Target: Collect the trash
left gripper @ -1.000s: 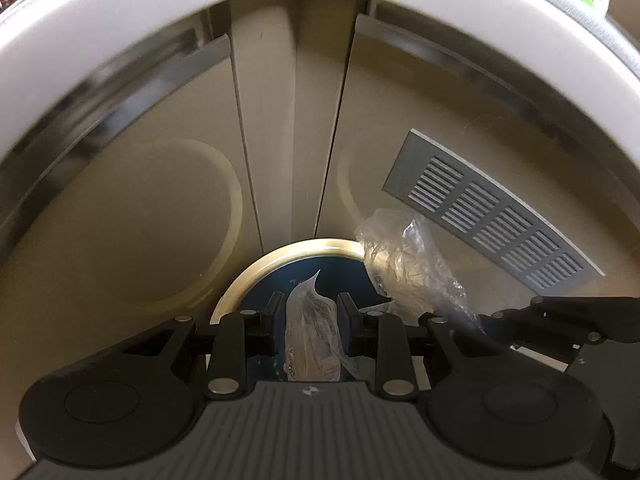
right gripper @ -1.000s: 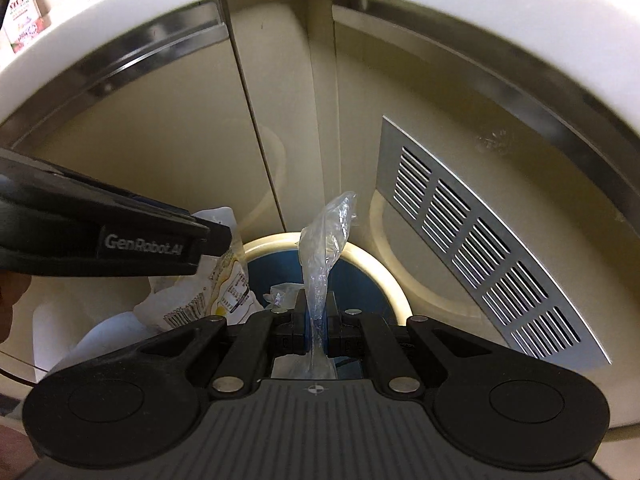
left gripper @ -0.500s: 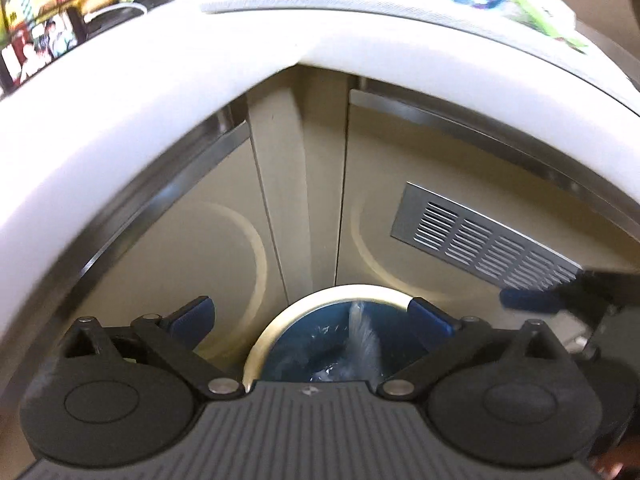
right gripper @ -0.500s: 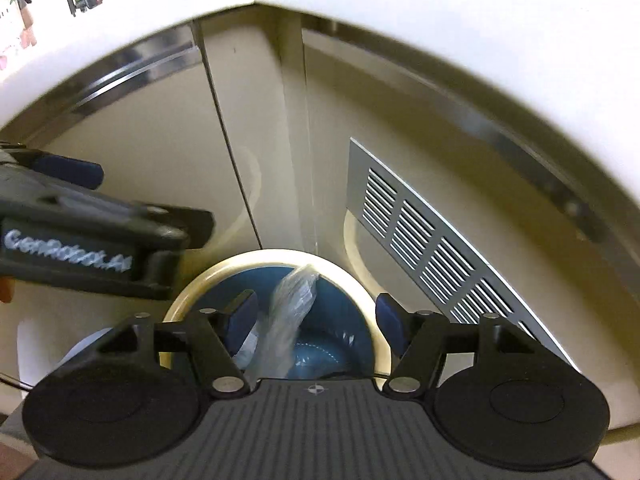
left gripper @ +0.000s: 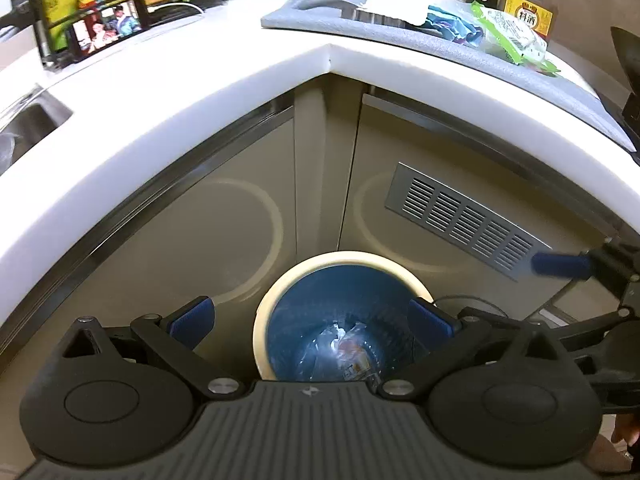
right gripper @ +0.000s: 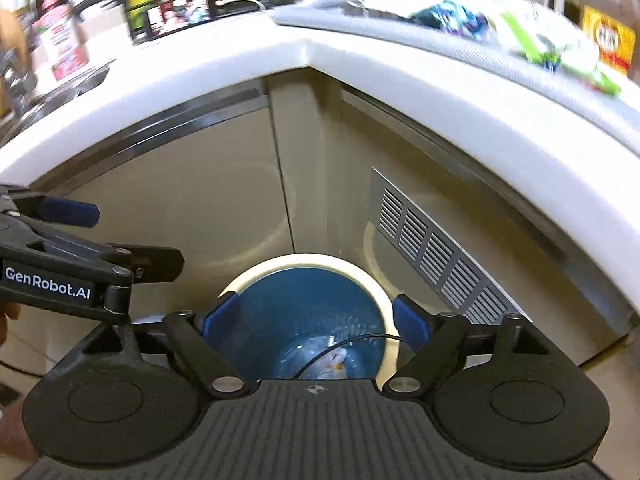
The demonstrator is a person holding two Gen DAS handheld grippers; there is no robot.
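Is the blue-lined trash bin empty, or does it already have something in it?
Not empty. The bin has crumpled clear plastic wrappers lying at its bottom; both views look down into it. How full it is cannot be told.

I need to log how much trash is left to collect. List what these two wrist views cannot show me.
- Trash bin contents: in both views the gripper body covers the near part; only crumpled clear plastic shows at the bottom.
- Green packet and blue wrapper on the counter: smeared in the right wrist view, sharper in the left.
- Sink: cut off by the left wrist view's edge.
- Floor around the bin: hidden behind both open grippers.
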